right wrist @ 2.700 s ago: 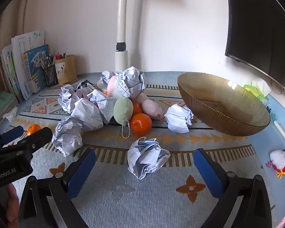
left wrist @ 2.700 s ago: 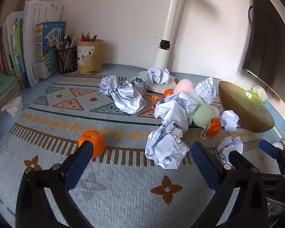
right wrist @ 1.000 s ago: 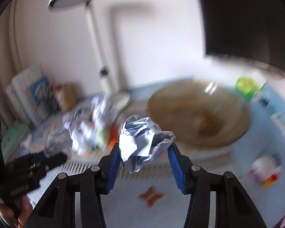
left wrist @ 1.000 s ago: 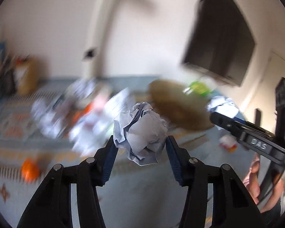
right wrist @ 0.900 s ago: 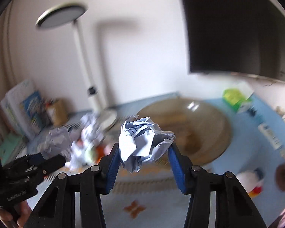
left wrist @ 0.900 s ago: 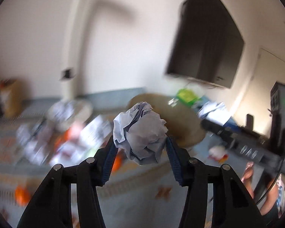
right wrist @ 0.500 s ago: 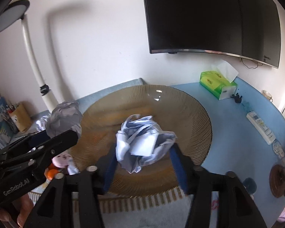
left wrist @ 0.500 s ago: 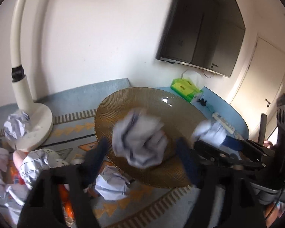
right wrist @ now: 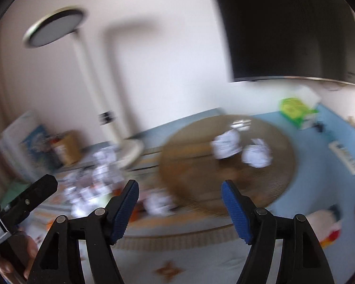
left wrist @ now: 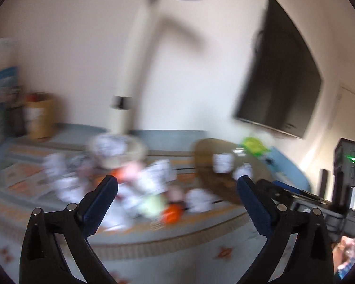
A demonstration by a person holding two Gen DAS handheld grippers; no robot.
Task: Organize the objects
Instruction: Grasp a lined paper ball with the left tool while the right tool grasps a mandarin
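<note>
Both views are blurred. The brown bowl (right wrist: 189,158) stands on the patterned mat with two crumpled paper balls (right wrist: 226,145) (right wrist: 256,155) lying inside it; the left wrist view shows the bowl (left wrist: 202,170) and the balls (left wrist: 222,163) too. My left gripper (left wrist: 177,185) hangs back from the bowl, its jaws opening, with nothing between them. My right gripper (right wrist: 179,188) is open and empty, short of the bowl's near rim. A pile of paper balls (left wrist: 153,177), an orange (left wrist: 171,214) and soft toys lies left of the bowl.
A white desk lamp (right wrist: 90,71) rises behind the pile. A dark monitor (right wrist: 284,23) hangs at the right, with a green tissue box (right wrist: 293,111) under it. A pen holder (left wrist: 39,116) and books stand at the back left. A remote (right wrist: 345,156) lies right of the bowl.
Both grippers opened and let go of their paper balls, which now lie in the bowl. Both hands have pulled back from over the bowl, and the pile has come back into view.
</note>
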